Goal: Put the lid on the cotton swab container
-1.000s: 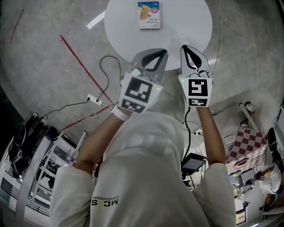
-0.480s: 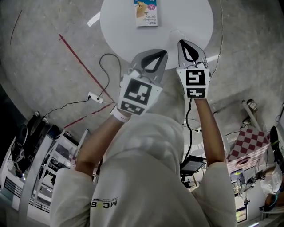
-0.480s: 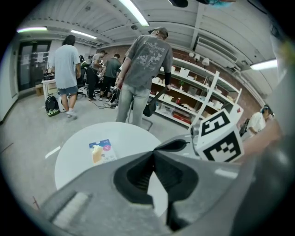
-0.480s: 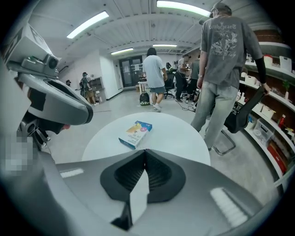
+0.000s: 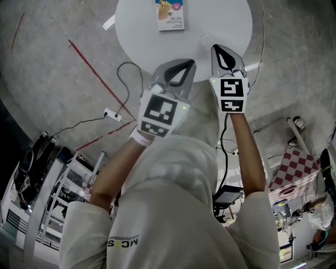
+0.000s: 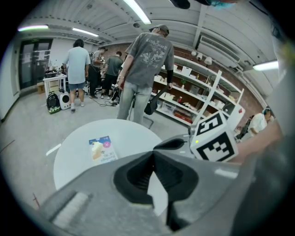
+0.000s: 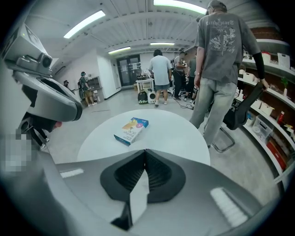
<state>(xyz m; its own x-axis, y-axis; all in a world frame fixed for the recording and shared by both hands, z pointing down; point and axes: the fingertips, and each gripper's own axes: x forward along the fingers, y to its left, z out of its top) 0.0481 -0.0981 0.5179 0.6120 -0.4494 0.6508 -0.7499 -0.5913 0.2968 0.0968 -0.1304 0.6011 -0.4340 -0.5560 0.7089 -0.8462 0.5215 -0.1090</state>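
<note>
A blue and white carton lies flat on the round white table; it also shows in the left gripper view and the right gripper view. I cannot make out a swab container or a lid in any view. My left gripper is over the table's near edge, shut with nothing in it. My right gripper is beside it, a little farther over the table, also shut and empty. Its marker cube shows in the left gripper view.
A person in a grey shirt stands just beyond the table, with others farther back. Shelves line the right wall. A black cable and a white power strip lie on the floor to the left, near a red line.
Both grippers have edged slightly forward toward the table, the right one more. Both stay shut and the carton has not moved on the table.
</note>
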